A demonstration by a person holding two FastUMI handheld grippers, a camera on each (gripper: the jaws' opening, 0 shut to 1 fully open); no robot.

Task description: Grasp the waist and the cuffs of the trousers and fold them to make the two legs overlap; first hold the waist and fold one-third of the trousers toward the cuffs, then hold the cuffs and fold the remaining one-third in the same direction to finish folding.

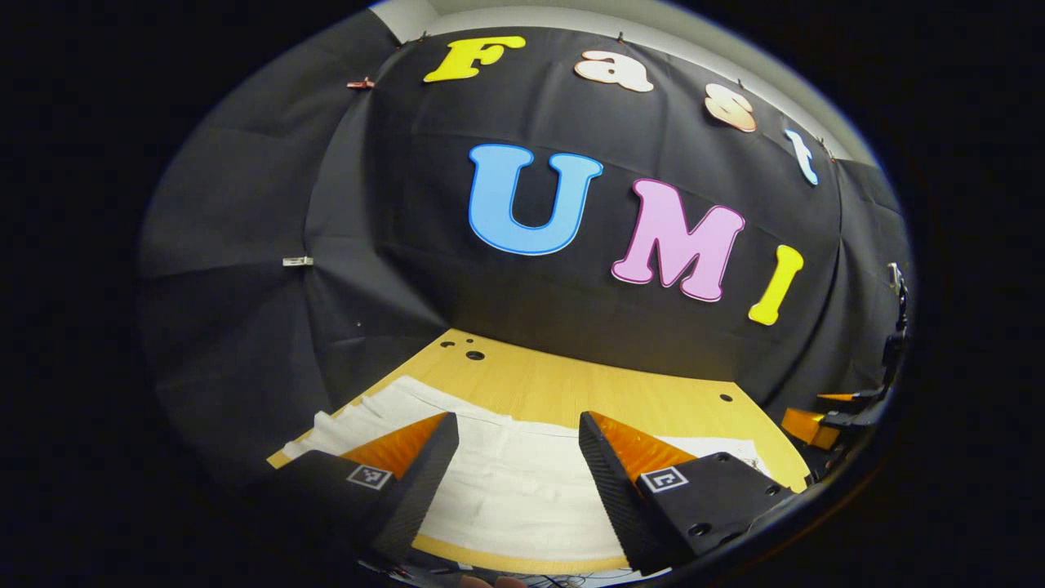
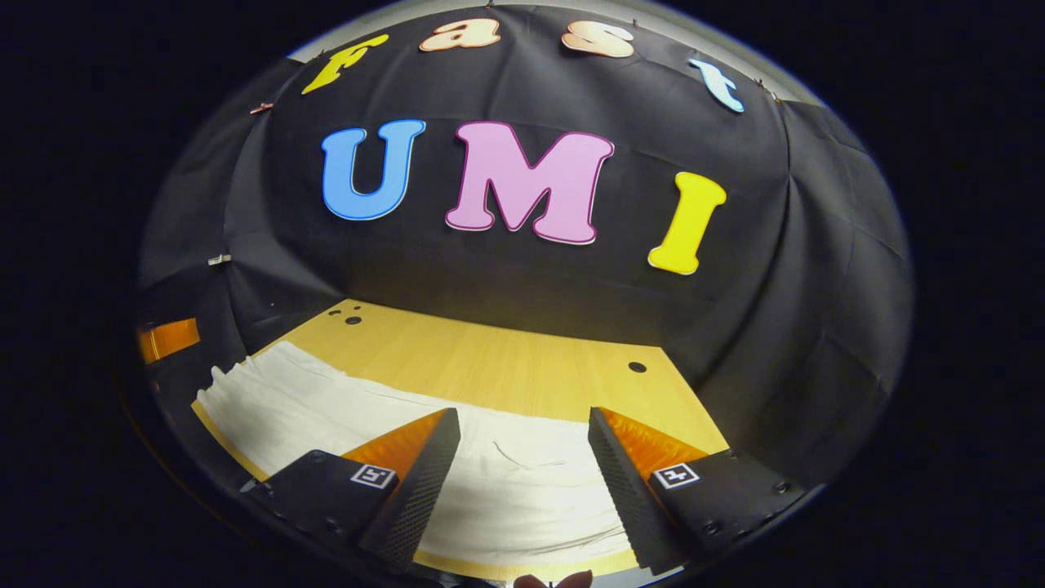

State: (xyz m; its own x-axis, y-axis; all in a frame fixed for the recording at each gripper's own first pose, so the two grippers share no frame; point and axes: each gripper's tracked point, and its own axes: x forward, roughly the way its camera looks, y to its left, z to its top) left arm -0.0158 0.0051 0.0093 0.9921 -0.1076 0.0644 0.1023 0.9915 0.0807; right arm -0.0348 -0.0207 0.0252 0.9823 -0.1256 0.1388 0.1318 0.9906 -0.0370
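Note:
White trousers (image 1: pixel 514 482) lie spread flat across the wooden table (image 1: pixel 571 384), reaching from its left end to its right. In the left gripper view my left gripper (image 1: pixel 518 445) hovers open above the cloth, nothing between its fingers. The right gripper view shows the same trousers (image 2: pixel 326 408) with a ragged end at the far left and light creases near the middle. My right gripper (image 2: pixel 522 441) is also open above the cloth, holding nothing. At the right edge of the left gripper view part of the other gripper (image 1: pixel 849 408) shows.
Bare wood of the table (image 2: pixel 490 351) runs behind the trousers up to the black booth wall, with a few small holes (image 2: pixel 637 367) in it. The table's front edge lies just below both grippers.

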